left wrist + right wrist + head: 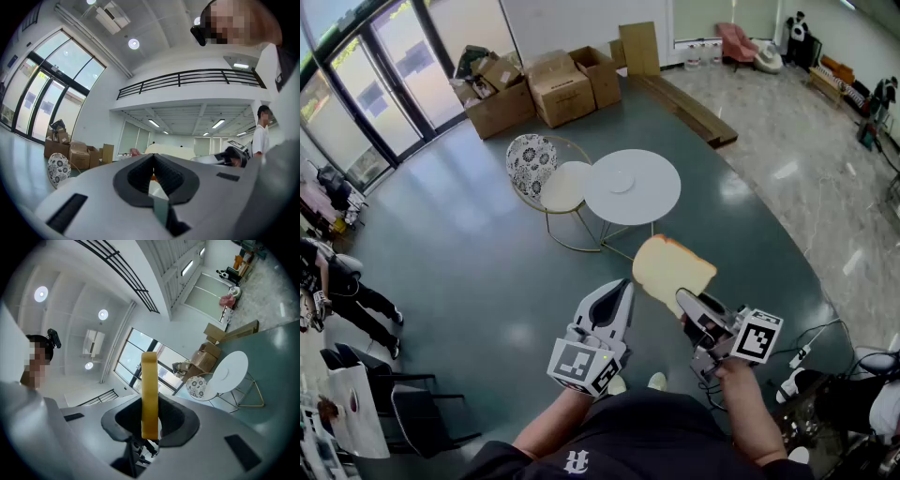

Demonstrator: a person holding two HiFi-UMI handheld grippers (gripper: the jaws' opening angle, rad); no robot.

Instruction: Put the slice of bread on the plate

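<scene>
Teal floor (469, 272), white round table (654, 202) ahead.
My right gripper (686, 302) clamps the bread slice (673, 267); left gripper (624, 286) closed, empty.

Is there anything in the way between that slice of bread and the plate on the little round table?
Nothing visible does. The right tool holds the slice of bread in the air short of the round table, where the plate sits. The chair stands beside the table, off that path.

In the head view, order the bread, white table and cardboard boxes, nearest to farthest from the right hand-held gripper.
1. Bread, clamped in the right hand-held gripper.
2. White table, ahead on the floor.
3. Cardboard boxes, far back left.
</scene>
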